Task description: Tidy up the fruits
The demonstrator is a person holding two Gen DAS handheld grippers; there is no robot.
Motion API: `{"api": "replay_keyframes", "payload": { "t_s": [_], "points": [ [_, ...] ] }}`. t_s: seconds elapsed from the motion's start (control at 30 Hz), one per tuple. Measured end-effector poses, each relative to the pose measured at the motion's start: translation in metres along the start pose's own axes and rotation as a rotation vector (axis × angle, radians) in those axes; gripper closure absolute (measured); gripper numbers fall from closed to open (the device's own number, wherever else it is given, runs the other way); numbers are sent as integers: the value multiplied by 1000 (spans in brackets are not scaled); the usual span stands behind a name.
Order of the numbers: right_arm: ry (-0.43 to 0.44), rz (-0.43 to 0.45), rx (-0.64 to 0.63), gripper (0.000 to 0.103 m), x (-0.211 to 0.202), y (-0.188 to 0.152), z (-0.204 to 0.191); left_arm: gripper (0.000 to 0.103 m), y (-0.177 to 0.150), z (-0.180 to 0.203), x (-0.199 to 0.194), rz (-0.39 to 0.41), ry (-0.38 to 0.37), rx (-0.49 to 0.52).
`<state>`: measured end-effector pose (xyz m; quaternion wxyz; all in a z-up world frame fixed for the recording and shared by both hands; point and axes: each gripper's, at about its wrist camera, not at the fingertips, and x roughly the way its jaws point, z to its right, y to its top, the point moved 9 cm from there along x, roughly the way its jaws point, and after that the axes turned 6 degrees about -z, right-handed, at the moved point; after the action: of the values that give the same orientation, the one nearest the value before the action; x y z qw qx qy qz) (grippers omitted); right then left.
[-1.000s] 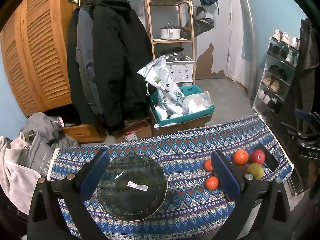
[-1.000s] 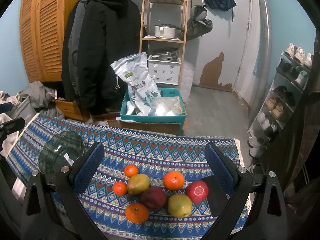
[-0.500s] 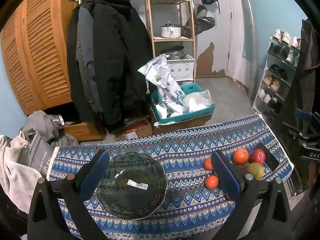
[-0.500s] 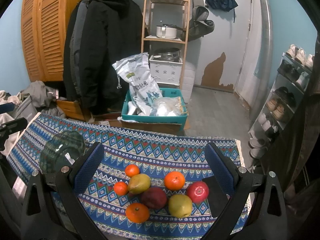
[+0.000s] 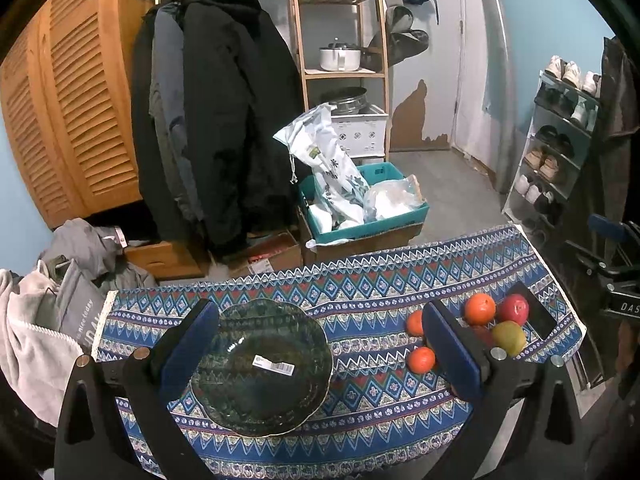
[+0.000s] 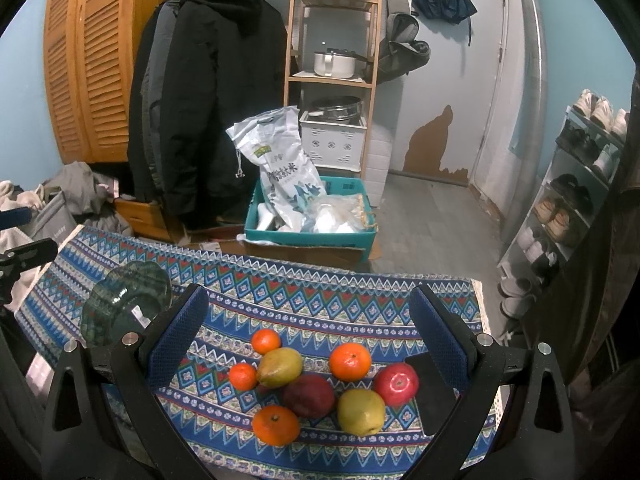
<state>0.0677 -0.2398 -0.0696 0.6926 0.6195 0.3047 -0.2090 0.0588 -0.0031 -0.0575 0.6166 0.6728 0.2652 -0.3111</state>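
Little has shifted since a second ago: both views are held nearly as before, with a slight rise of the left wrist view.

From the left wrist, the left gripper (image 5: pixel 320 344) is seen spread wide and empty above the dark glass bowl (image 5: pixel 262 366), which is set on the patterned cloth (image 5: pixel 360 292). The fruits (image 5: pixel 480 328) are grouped to the right.

From the right wrist, the right gripper (image 6: pixel 310 336) is held parted, nothing grasped, over the fruits: tangerines, pears, a red apple (image 6: pixel 396 384). A black phone (image 6: pixel 434 394) is laid beside them.
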Motion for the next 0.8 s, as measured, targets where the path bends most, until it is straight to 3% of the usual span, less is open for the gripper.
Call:
{"api": "replay_keyframes", "payload": {
  "t_s": [0.8],
  "points": [
    [-1,1,1,4,0,0,0,0,-1,3,0,1,-6,8]
  ]
}}
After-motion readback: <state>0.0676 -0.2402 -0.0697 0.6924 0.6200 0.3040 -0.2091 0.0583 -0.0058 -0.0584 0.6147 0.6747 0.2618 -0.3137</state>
